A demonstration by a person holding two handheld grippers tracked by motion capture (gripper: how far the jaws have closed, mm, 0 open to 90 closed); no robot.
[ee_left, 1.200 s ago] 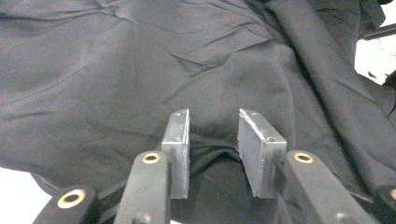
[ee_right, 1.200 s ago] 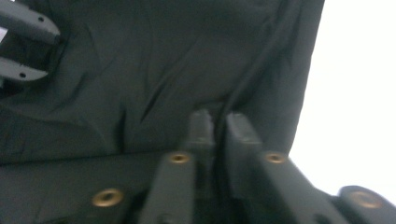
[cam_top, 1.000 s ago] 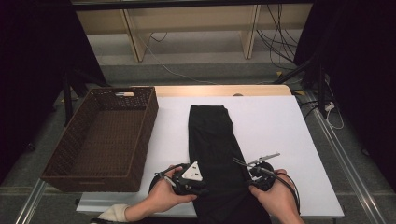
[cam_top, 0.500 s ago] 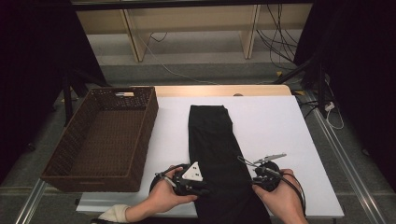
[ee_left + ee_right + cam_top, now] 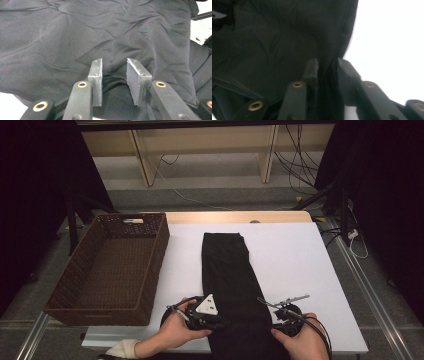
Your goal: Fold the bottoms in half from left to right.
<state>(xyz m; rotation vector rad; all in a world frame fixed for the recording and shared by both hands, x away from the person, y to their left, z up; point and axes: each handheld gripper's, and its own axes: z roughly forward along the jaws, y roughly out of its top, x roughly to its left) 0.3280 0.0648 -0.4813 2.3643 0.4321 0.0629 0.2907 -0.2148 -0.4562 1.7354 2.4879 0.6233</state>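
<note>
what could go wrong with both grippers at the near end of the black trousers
1. The left gripper has its jaws apart around a loose ridge of the black trousers, with no pad pressing; a lift now could slip off.
2. The right gripper sits at the very edge of the cloth beside the white table, so it may catch just one layer.
3. An uneven pull could undo the narrow fold or drag it toward the basket.

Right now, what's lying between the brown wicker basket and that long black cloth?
Just bare white table: in the high view nothing sits between the basket and the black cloth.
</note>
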